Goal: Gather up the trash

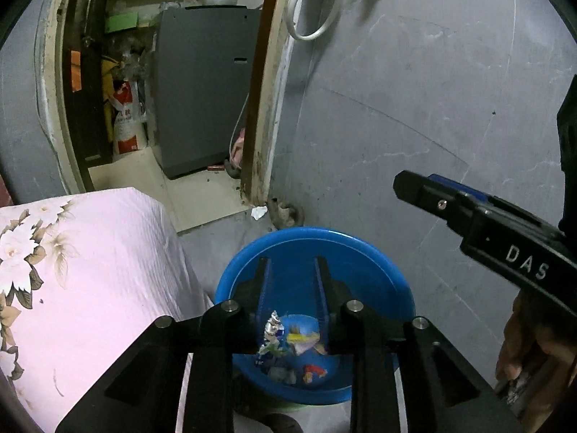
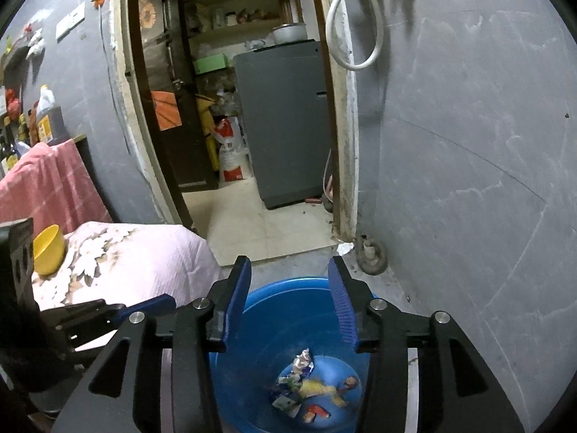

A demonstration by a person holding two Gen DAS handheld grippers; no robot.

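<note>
— Above the round blue plastic basin, in the left wrist view, what are the left gripper fingers doing?

— They stand a narrow way apart with nothing between them. Below them, on the basin's bottom, lies the trash: a crumpled silver foil wrapper with colourful scraps of wrapper just beside it.

— And around the basin?

— To its left is a bed with a pink floral quilt. Beyond the basin a doorway opens onto a grey metal cabinet. The right gripper reaches in from the right, above the basin's rim.

— Now the right wrist view?

— The right gripper fingers, with blue pads, stand moderately apart and empty over the basin. The foil wrapper and scraps lie on the basin's floor. Left of the basin, the left gripper shows, and a yellow plastic bowl sits on the quilt.
</note>
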